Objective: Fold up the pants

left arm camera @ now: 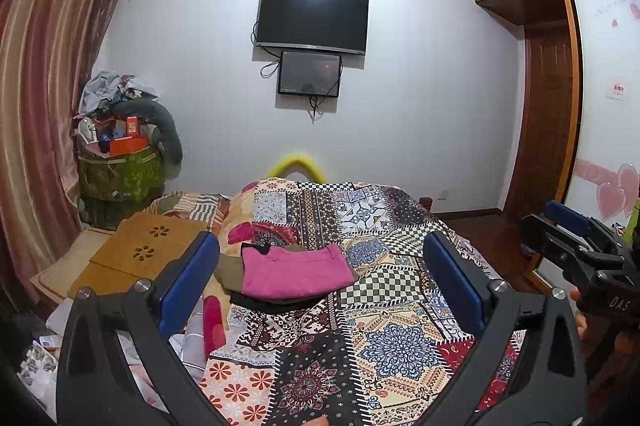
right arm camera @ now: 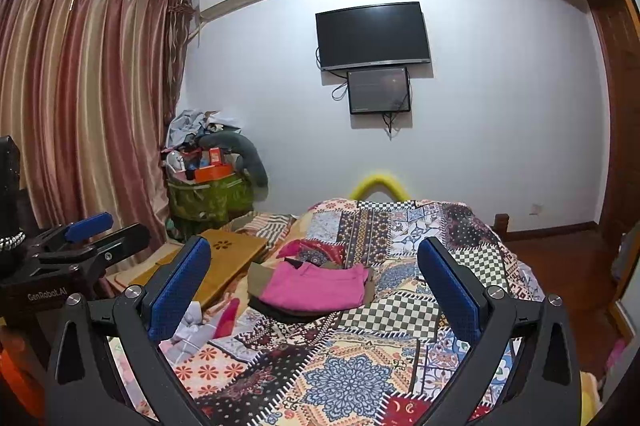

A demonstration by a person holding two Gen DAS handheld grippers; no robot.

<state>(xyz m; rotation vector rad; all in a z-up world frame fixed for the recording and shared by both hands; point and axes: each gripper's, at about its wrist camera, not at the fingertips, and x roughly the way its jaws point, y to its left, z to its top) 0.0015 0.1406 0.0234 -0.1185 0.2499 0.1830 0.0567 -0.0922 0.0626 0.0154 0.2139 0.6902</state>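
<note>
Folded pink pants (left arm camera: 296,272) lie on top of a small stack of folded dark and olive clothes on the patchwork bedspread (left arm camera: 392,342); they also show in the right wrist view (right arm camera: 316,286). My left gripper (left arm camera: 320,266) is open and empty, held above the bed, short of the stack. My right gripper (right arm camera: 314,268) is open and empty too, at a similar height. The right gripper also shows at the right edge of the left wrist view (left arm camera: 572,230). The left gripper shows at the left edge of the right wrist view (right arm camera: 100,230).
A wooden lap table (left arm camera: 140,250) lies on the bed's left side. A cluttered green bin (left arm camera: 120,169) stands in the corner by the curtain (left arm camera: 44,85). Two screens (left arm camera: 312,21) hang on the far wall. A wardrobe (left arm camera: 548,105) stands at right.
</note>
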